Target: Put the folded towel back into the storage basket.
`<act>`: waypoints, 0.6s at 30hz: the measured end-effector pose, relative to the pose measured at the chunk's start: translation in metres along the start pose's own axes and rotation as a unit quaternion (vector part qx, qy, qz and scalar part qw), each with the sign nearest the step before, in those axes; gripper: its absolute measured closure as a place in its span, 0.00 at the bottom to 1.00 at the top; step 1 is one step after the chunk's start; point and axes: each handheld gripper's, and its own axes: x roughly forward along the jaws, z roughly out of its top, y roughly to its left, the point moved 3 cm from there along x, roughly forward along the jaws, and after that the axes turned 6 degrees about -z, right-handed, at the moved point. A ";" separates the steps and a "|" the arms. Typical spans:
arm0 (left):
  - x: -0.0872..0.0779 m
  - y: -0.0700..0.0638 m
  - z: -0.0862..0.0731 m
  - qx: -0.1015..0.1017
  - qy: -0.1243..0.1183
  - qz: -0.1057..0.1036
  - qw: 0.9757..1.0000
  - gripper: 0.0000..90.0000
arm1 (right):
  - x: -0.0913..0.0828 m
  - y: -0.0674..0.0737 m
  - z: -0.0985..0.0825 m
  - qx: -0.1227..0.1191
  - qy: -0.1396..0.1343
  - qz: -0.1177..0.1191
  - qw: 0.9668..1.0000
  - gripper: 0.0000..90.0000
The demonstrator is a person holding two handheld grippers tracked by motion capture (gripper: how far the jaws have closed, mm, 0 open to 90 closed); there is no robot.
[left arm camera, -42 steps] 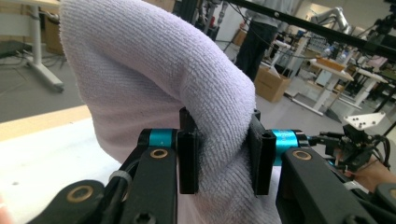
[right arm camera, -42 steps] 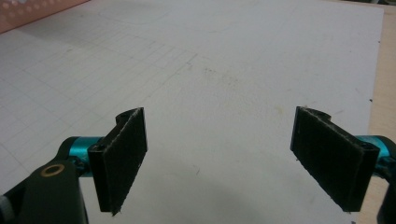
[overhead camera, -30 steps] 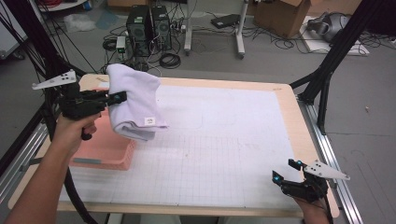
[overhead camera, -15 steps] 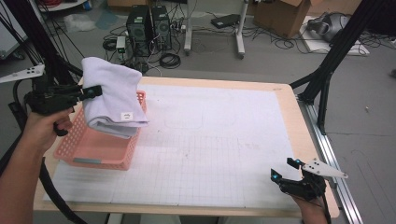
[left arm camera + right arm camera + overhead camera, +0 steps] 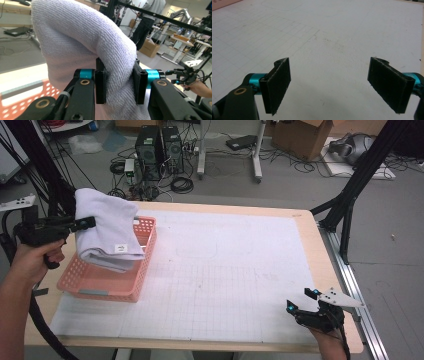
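Observation:
A folded pale lavender towel (image 5: 107, 230) hangs over the pink plastic basket (image 5: 95, 282) at the table's left side, its lower fold dipping into the basket. My left gripper (image 5: 90, 223) is shut on the towel's left edge and holds it up. In the left gripper view the towel (image 5: 82, 47) bulges up between the two black pads (image 5: 100, 86), which squeeze it. My right gripper (image 5: 301, 300) rests low at the table's front right corner, open wide. In the right gripper view its pads (image 5: 277, 83) stand far apart over the bare white mat (image 5: 332, 37).
A white gridded mat (image 5: 230, 270) covers the wooden table. Black frame legs (image 5: 350, 205) stand at the right rear, and a metal rail (image 5: 350, 285) runs along the right edge. Computer towers (image 5: 160, 145) and cables lie on the floor behind.
My left gripper has carried the towel leftward and slightly down, from over the mat to above the basket. The right gripper has stayed put.

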 end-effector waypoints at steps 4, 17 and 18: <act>-0.001 0.010 -0.011 -0.004 0.013 -0.004 1.000 0.78 | 0.000 0.002 0.001 -0.004 0.002 -0.003 1.000 0.19; -0.004 0.048 -0.049 -0.045 0.045 0.019 0.998 0.77 | 0.005 0.009 0.001 -0.009 0.010 -0.007 1.000 0.19; -0.004 0.050 -0.051 -0.048 0.047 0.018 0.998 0.77 | 0.005 0.009 0.001 -0.010 0.010 -0.007 1.000 0.19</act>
